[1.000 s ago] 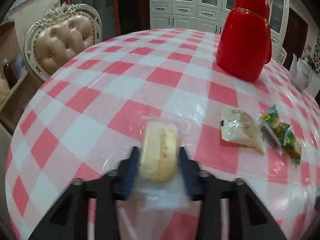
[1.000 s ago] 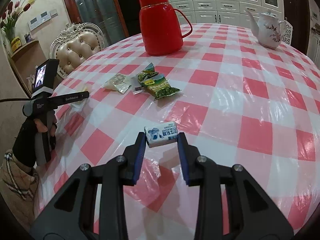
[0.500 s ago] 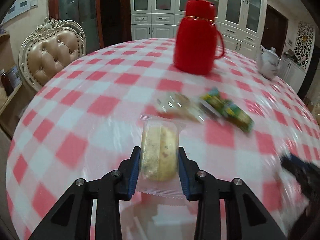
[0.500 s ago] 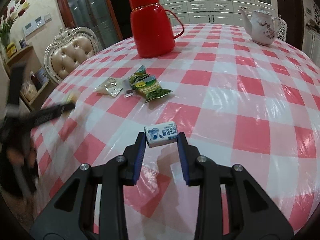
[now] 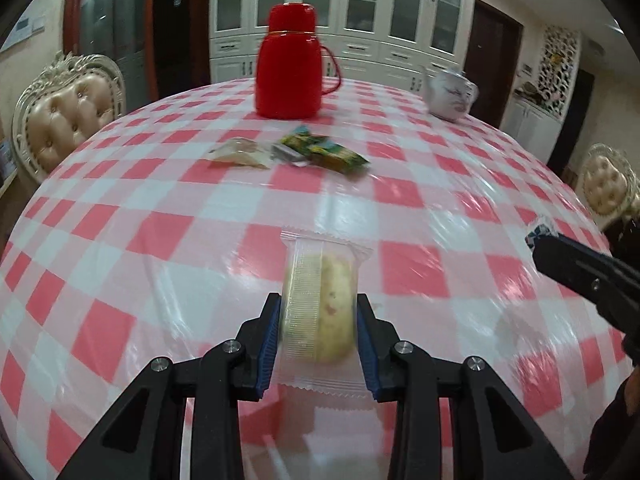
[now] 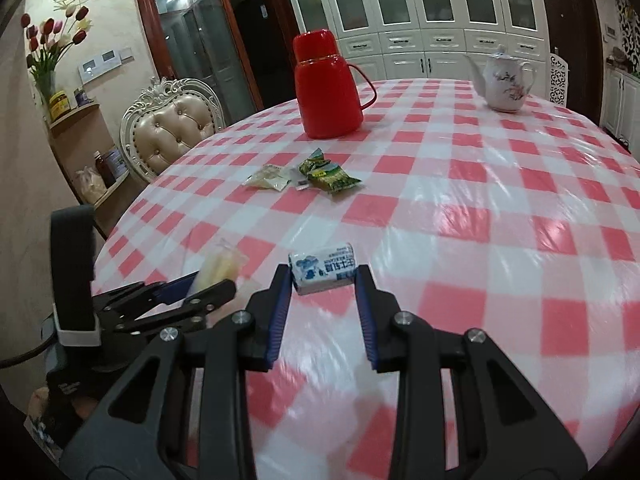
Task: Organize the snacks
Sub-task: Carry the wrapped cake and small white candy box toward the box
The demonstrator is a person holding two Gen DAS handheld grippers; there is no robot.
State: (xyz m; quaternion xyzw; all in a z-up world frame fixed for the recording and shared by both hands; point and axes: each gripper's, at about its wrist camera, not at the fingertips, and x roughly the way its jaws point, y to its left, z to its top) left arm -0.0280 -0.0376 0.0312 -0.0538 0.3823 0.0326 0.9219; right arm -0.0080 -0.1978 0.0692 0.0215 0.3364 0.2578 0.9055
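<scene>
Both cameras have swung since the earlier frames — the red thermos [image 5: 289, 62] now sits centred at the far side of the left wrist view, and the left gripper [image 5: 318, 322] has come in close beside the right gripper [image 6: 322, 286]. Left gripper is clamped on a clear-wrapped cake [image 5: 318, 304], held on edge above the checked bench [image 5: 120, 240], nearer the camera than the thermos. Right gripper is clenched on a small blue-and-white milk candy pack [image 6: 322, 270], also held off the bench, on the near side of the thermos. Two loose snacks lie just in front of the thermos — a pale clear packet [image 6: 269, 178] and a green packet [image 6: 329, 175], just beside each other. White teapot [image 6: 505, 82] stands right of the thermos, well apart.
</scene>
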